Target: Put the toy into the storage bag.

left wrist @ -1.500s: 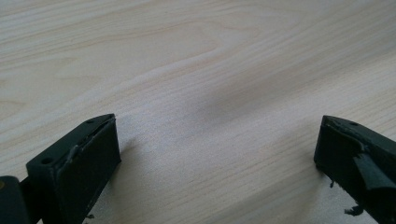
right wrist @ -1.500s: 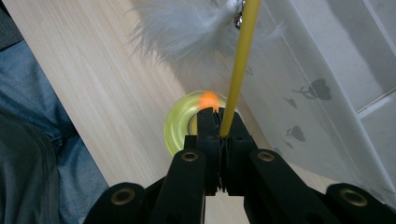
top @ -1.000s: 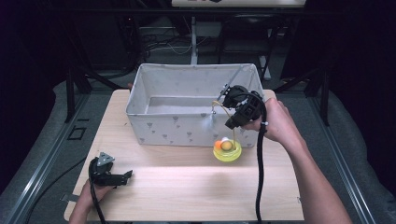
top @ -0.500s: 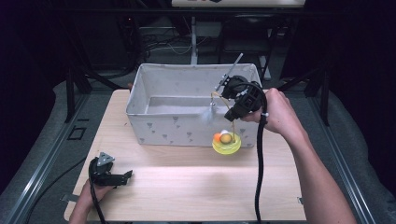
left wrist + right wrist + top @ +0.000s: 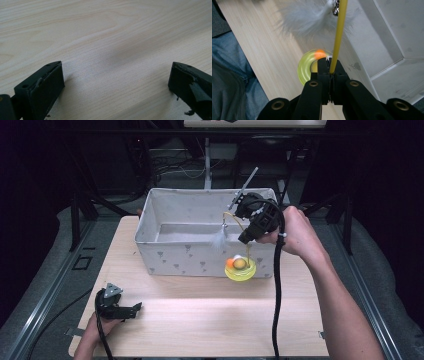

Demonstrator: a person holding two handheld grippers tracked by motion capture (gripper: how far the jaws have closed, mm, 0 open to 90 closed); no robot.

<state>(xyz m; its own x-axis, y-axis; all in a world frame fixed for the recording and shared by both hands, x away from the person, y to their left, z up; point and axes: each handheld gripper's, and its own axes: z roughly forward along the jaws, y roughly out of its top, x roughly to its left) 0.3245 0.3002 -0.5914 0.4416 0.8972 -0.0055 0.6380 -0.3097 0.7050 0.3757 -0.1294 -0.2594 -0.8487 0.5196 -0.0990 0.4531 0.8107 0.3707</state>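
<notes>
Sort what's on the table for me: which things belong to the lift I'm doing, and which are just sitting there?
In the job:
- right gripper, shut on the yellow wand
- white feather hanging from the wand
- yellow-green ring base with orange ball
- fabric bin beside it

Idle:
- left gripper, open on the bare table

Centre right: right gripper [image 5: 248,231] clamps yellow wand [image 5: 246,245] above round toy [image 5: 240,268], beside fabric bin [image 5: 185,257]. Lower left: left gripper [image 5: 131,309] on table [image 5: 210,320].

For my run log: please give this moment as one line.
right tool: shut on yellow wand | toy base: lifted | left tool: open
</notes>
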